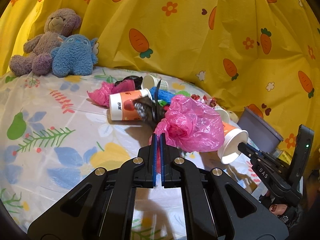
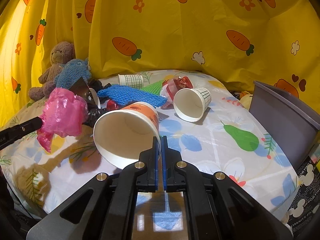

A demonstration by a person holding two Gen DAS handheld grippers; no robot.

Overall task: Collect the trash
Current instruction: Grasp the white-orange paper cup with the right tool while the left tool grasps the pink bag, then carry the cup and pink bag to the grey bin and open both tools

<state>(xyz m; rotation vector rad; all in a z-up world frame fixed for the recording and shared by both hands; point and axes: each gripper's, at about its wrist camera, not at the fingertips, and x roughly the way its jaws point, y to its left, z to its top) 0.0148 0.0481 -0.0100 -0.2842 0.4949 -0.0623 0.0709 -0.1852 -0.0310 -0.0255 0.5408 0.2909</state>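
My right claw (image 2: 159, 140) pinches the orange cup's (image 2: 128, 128) rim, mouth toward me; the grey bin (image 2: 284, 116) lies to its right. My left claw (image 1: 158, 138) grips a pink bag (image 1: 192, 124).

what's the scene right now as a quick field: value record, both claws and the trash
left claw: shut on pink plastic bag
right claw: shut on rim of orange paper cup
bin: grey bin at the right edge of the table
loose trash: checked paper cup on its side, blue mesh cloth
not trash: brown teddy bear, blue plush toy
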